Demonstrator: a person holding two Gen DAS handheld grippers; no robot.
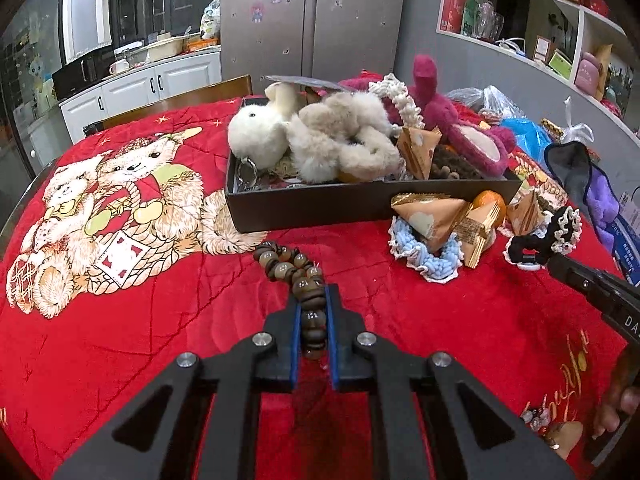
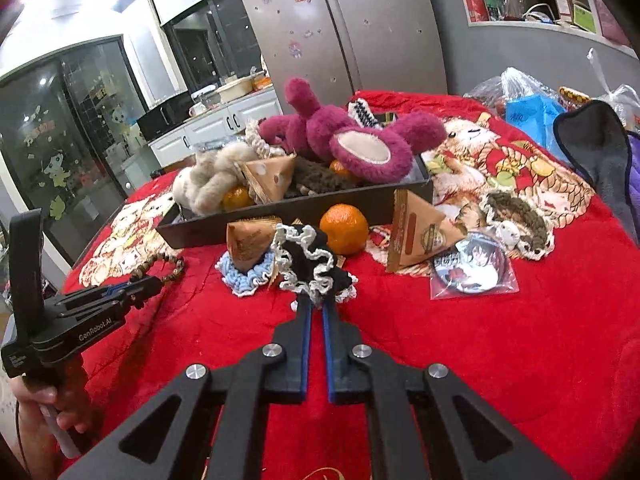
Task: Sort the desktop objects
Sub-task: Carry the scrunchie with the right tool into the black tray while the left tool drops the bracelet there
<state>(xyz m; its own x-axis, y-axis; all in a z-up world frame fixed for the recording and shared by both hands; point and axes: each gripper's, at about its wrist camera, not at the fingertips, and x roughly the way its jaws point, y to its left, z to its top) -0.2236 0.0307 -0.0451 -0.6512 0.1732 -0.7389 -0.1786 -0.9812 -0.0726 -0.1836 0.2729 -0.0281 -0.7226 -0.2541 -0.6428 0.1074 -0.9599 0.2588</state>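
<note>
My left gripper point(image 1: 313, 300) is shut on a brown bead bracelet point(image 1: 294, 268), which hangs out in front of the tips over the red cloth; it also shows in the right wrist view point(image 2: 168, 270). My right gripper point(image 2: 314, 304) is shut on a black scrunchie with white lace trim point(image 2: 312, 264), also seen in the left wrist view point(image 1: 544, 236). A black tray point(image 1: 312, 204) holds plush toys, a magenta bear point(image 2: 352, 140), triangular snack packs and oranges. A blue scrunchie point(image 2: 244, 276), snack packs point(image 2: 416, 232) and an orange point(image 2: 344, 228) lie in front of the tray.
A badge in a plastic bag point(image 2: 472, 266) and an olive scrunchie point(image 2: 520, 220) lie right of the tray. Plastic bags point(image 2: 528, 108) and a dark cloth point(image 2: 600, 148) sit at the far right. A small trinket point(image 1: 560, 436) lies near the table's near right edge.
</note>
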